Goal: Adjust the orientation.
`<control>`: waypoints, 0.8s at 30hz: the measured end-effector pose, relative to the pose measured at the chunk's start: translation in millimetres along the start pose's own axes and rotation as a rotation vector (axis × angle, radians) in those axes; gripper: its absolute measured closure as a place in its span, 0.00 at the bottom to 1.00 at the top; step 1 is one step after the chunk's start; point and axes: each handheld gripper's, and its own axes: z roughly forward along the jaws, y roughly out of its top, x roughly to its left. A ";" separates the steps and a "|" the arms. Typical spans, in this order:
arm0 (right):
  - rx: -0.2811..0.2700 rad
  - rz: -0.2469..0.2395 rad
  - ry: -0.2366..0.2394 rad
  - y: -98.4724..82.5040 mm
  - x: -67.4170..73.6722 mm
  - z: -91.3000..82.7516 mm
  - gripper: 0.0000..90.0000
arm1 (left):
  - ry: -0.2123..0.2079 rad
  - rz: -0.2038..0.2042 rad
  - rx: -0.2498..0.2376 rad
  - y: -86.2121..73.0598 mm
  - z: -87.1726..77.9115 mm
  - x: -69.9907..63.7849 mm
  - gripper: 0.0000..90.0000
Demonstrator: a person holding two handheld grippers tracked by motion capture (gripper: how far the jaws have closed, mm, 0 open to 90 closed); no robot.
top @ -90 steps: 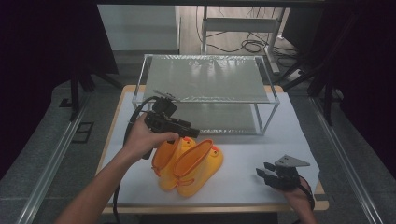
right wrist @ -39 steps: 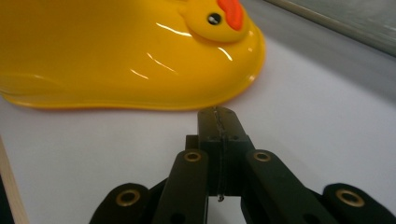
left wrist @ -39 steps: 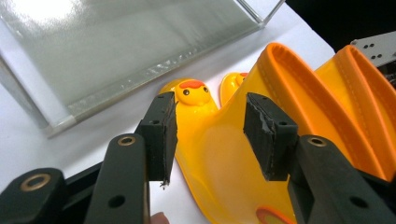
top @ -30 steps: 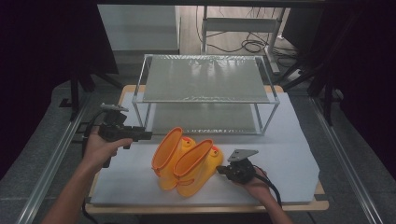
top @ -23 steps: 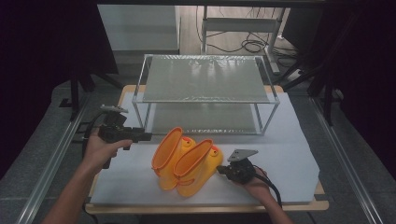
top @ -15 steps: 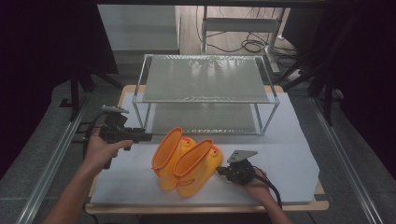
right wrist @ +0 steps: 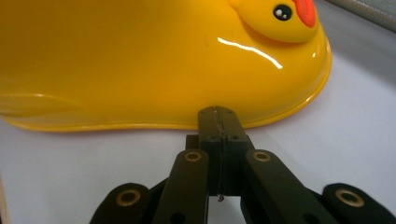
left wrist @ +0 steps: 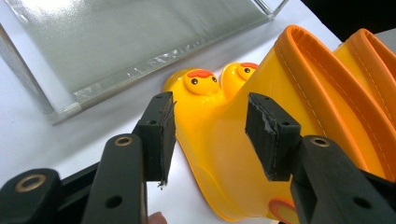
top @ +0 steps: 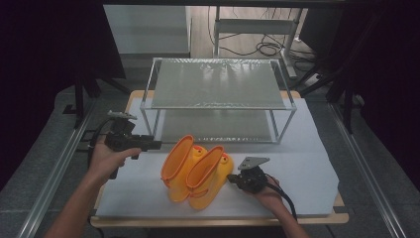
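Two yellow rubber boots with orange cuffs and duck faces on the toes stand side by side on the white table cover, the left boot [top: 177, 166] and the right boot [top: 205, 176]. My left gripper [top: 153, 145] hovers left of them, apart from the boots. Its jaws are open with nothing between them, and they frame the near boot [left wrist: 224, 154] in the left gripper view. My right gripper [top: 232, 179] is low at the right boot's side. It is shut, and its tips [right wrist: 219, 114] touch the sole rim of that boot [right wrist: 140, 60].
A two-level metal-framed rack [top: 218, 84] with frosted shelves stands at the back of the table, just behind the boots. The white cover [top: 307, 168] stretches bare to the right. The table's front edge [top: 218, 220] runs close to my hands.
Since three seconds ago my left gripper has pulled away leftward from the boots, and my right gripper has come in from the far right to the right boot. Over the last second hardly anything moves.
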 end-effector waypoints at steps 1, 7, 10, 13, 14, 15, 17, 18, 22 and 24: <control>0.000 0.000 0.000 0.0 0.0 0.0 1.00 | 0.000 -0.001 0.000 0.0 0.1 -0.1 0.59; -0.006 0.007 -0.011 5.0 -0.9 5.6 1.00 | -0.002 0.002 0.002 0.1 0.4 -1.6 0.59; -0.008 0.004 -0.012 6.2 -1.6 6.2 1.00 | -0.001 0.001 0.003 0.2 0.4 -1.3 0.58; -0.010 0.010 -0.010 5.0 -0.8 4.5 1.00 | 0.000 0.002 0.003 0.4 -0.4 -1.1 0.58; -0.010 0.010 -0.010 5.0 -0.8 4.5 1.00 | 0.000 0.002 0.002 0.4 -0.7 -1.1 0.58; -0.009 0.010 -0.008 4.8 -0.1 3.9 1.00 | 0.000 0.001 0.001 0.4 -1.2 -1.1 0.58; -0.013 0.006 -0.007 3.7 0.6 2.2 1.00 | 0.000 0.002 -0.001 0.4 -2.2 -1.1 0.58; -0.016 0.004 -0.009 2.7 0.6 0.9 1.00 | 0.001 0.002 -0.002 0.3 -2.6 -1.1 0.58; -0.027 0.012 -0.021 -5.2 -1.8 -11.0 0.97 | 0.000 0.001 -0.002 -0.2 -2.6 -0.7 0.58; -0.035 0.021 -0.028 -11.3 -6.1 -19.8 0.92 | -0.001 0.001 -0.002 -0.3 -1.9 -1.1 0.58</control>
